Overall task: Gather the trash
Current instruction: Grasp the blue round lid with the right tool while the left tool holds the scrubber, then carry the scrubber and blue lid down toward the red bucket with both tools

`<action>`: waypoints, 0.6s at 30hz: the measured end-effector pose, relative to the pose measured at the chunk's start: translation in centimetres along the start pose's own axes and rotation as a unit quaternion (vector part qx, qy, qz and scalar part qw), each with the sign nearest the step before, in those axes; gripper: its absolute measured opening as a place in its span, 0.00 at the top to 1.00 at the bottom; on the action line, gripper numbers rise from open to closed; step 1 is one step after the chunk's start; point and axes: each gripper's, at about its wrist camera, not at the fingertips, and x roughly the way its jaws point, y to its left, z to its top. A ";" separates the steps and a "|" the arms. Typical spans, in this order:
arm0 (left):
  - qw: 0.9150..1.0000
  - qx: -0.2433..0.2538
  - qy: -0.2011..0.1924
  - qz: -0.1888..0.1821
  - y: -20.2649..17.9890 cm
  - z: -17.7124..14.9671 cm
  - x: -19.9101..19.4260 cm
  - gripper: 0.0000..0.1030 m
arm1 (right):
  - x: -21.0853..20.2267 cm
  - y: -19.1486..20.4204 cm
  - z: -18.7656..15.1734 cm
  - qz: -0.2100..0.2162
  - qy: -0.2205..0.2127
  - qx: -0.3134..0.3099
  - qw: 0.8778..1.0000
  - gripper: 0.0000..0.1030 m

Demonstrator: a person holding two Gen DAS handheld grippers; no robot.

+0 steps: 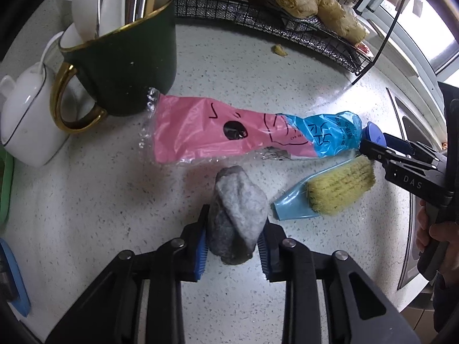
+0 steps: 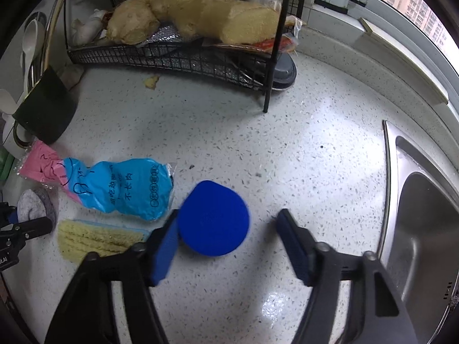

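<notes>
My left gripper (image 1: 233, 246) is shut on a grey crumpled wad (image 1: 235, 218), which rests on the speckled counter (image 1: 100, 195). Beyond it lies a pink and blue plastic wrapper (image 1: 229, 132), and to its right a yellow scrubbing pad on a blue backing (image 1: 330, 192). In the right wrist view a round blue lid (image 2: 213, 218) lies flat between the fingers of my right gripper (image 2: 226, 235). The left pad touches the lid's edge, the right pad stands well apart from it, so this gripper is open. The wrapper (image 2: 114, 189) and the pad (image 2: 94, 238) lie to the left of the lid.
A dark green mug (image 1: 123, 66) with a gold handle holds utensils at the back left, next to a white pot (image 1: 28, 114). A black wire rack (image 2: 172, 57) carries ginger (image 2: 186, 14), with a small yellow scrap (image 2: 152, 81) in front. A steel sink (image 2: 424, 229) lies right.
</notes>
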 end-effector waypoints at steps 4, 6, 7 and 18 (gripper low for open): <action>1.000 -0.005 -0.025 0.011 -0.7 -0.4 -2.6 0.74 | -0.5 0.2 -0.3 0.000 0.004 -0.004 1.000 0.58; 0.999 0.001 -0.035 0.007 -1.4 -0.7 -3.8 0.74 | -1.4 0.0 -1.3 0.007 0.005 0.002 1.000 0.58; 0.999 0.008 -0.039 0.005 -2.0 -1.0 -4.5 0.74 | -1.6 -0.2 -1.7 0.007 0.005 0.003 1.000 0.58; 0.998 0.023 -0.053 0.000 -8.6 -5.3 -7.7 0.74 | -9.7 -0.8 -6.3 0.031 -0.044 0.007 0.999 0.58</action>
